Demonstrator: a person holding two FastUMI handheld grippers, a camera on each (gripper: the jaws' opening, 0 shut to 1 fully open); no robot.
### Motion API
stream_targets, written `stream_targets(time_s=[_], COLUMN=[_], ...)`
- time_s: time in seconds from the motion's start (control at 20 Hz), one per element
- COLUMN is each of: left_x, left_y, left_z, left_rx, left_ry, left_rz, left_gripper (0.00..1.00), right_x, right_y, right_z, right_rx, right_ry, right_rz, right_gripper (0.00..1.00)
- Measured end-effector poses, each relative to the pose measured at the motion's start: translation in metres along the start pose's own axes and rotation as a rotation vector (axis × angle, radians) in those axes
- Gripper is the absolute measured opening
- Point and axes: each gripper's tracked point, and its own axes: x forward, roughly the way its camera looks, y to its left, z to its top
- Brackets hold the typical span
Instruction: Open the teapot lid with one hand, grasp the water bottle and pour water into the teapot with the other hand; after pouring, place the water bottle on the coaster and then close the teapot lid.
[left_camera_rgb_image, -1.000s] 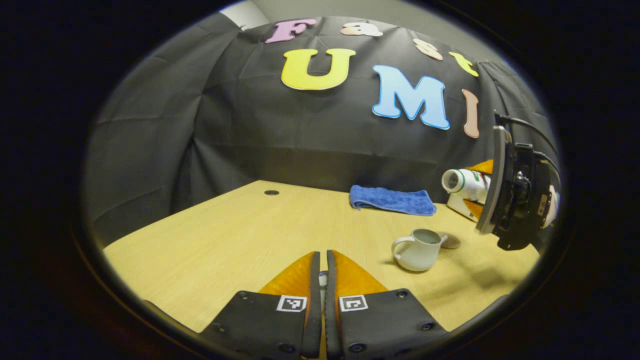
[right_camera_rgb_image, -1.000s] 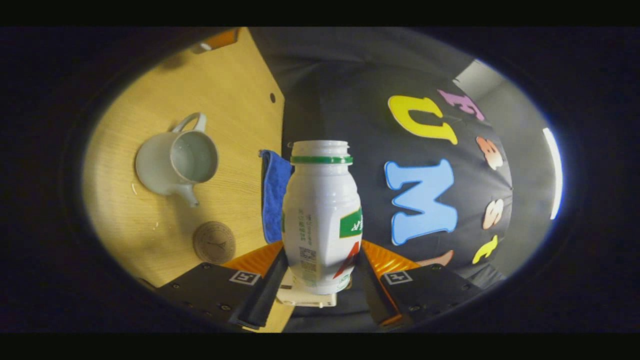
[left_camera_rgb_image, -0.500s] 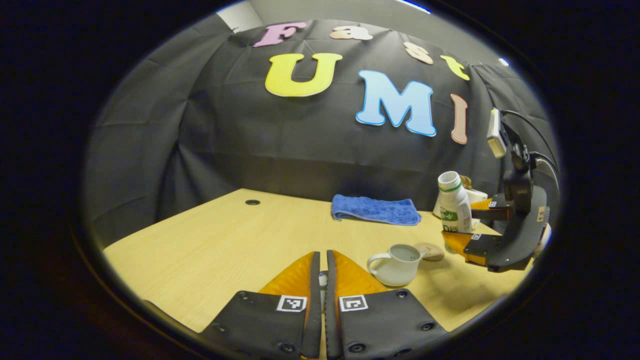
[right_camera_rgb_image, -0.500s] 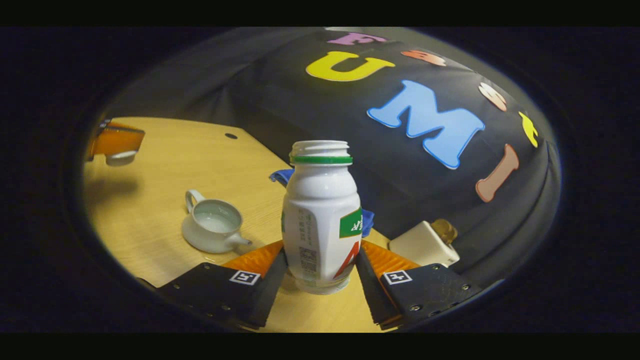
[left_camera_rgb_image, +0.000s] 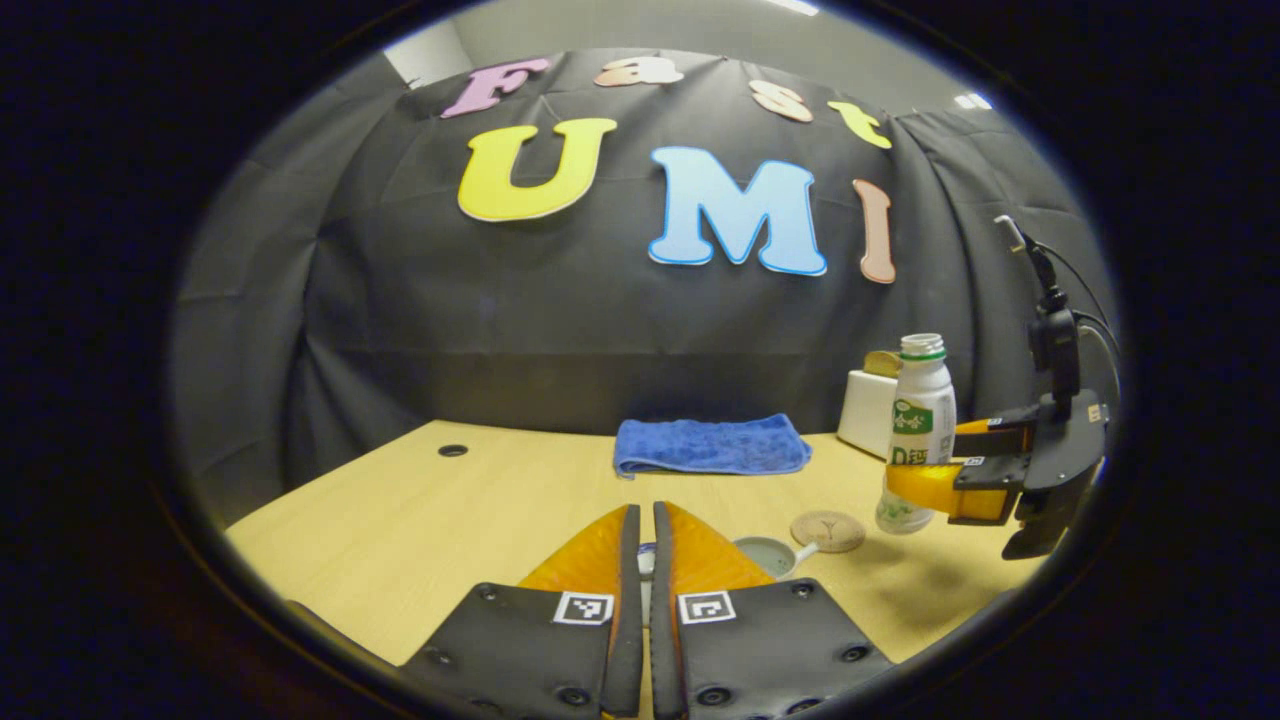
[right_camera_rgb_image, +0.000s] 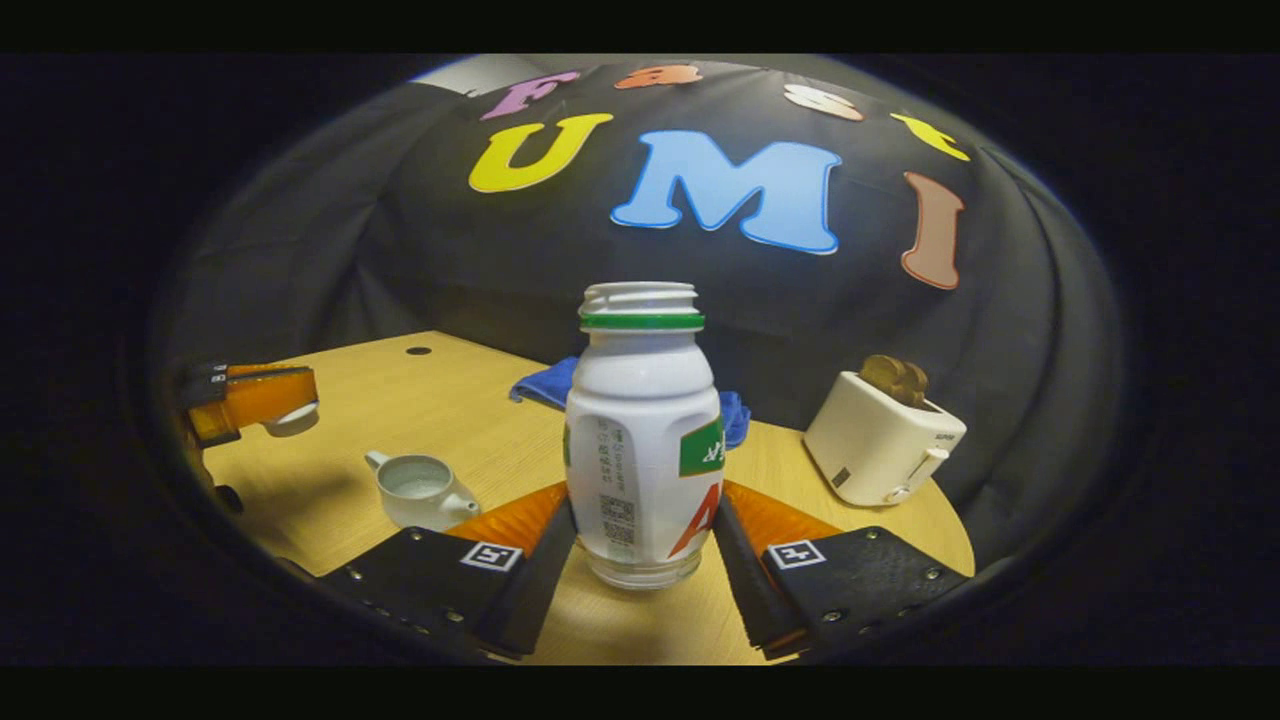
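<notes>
Right gripper view has my right gripper (right_camera_rgb_image: 640, 545) clamping the upright white plastic water bottle (right_camera_rgb_image: 642, 430), so I risk missing the round cork coaster (left_camera_rgb_image: 827, 530), while my left gripper (left_camera_rgb_image: 641, 560) pinches the small white teapot lid (right_camera_rgb_image: 290, 420).

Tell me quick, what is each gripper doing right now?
Left gripper: closed on the small teapot lid, held above the table.
Right gripper: closed on the upright water bottle, beside the coaster.
</notes>
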Motion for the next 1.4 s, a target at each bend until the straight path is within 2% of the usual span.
stream_targets(time_s=[0.05, 0.3, 0.35, 0.55, 1.35, 1.4], left_x=[0.006, 0.033, 0.037, 0.051, 0.067, 0.066], left_y=[-0.008, -0.043, -0.049, -0.064, -0.076, -0.077], left_z=[0.001, -0.007, -0.007, -0.014, -0.041, -0.041], left_rx=[0.012, 0.029, 0.029, 0.030, 0.003, 0.002], left_ry=[0.000, 0.012, 0.014, 0.022, 0.077, 0.073], left_rz=[-0.011, -0.055, -0.064, -0.079, -0.097, -0.098], left_gripper=[0.14, 0.14, 0.10, 0.14, 0.14, 0.10], right_x=[0.000, 0.003, 0.004, 0.006, 0.007, 0.007], right_y=[-0.006, -0.027, -0.032, -0.037, -0.049, -0.049], right_z=[-0.003, -0.014, -0.015, -0.019, -0.028, -0.027], right_rx=[0.016, 0.106, 0.114, 0.148, 0.162, 0.162], right_ry=[0.001, -0.004, -0.009, -0.025, -0.029, -0.030], right_rz=[-0.004, -0.008, -0.016, -0.010, -0.012, -0.012], right_gripper=[0.74, 0.74, 0.74, 0.74, 0.75, 0.75])
